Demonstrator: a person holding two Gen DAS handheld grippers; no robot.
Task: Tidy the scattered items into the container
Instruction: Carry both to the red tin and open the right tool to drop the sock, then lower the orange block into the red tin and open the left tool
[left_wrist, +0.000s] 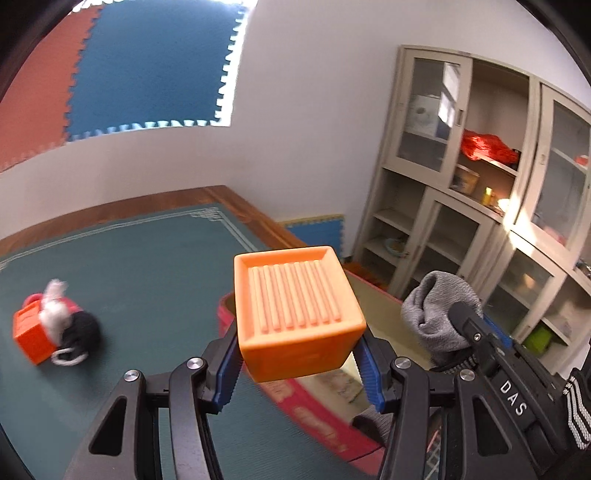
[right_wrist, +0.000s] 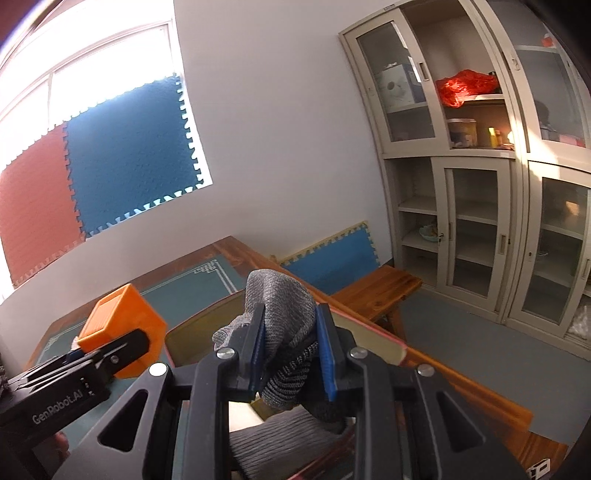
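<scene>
Our left gripper (left_wrist: 301, 363) clamps the rigid, light orange ribbed plastic block (left_wrist: 297, 314) by its sides; our right gripper (right_wrist: 291, 354) pinches the soft grey knitted sock (right_wrist: 286, 314), probably mid-bundle.

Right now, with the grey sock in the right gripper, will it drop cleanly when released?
Probably not: the grey sock looks soft, bunching between the right gripper pads. Its knit may cling to them. It seems light and should slump, not roll.

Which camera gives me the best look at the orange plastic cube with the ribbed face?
The left wrist view: the orange plastic cube sits centred between the left gripper fingers, its ribbed face and one side fully visible. The right wrist view shows it only at the left edge, side-on, partly hidden by that gripper.
</scene>
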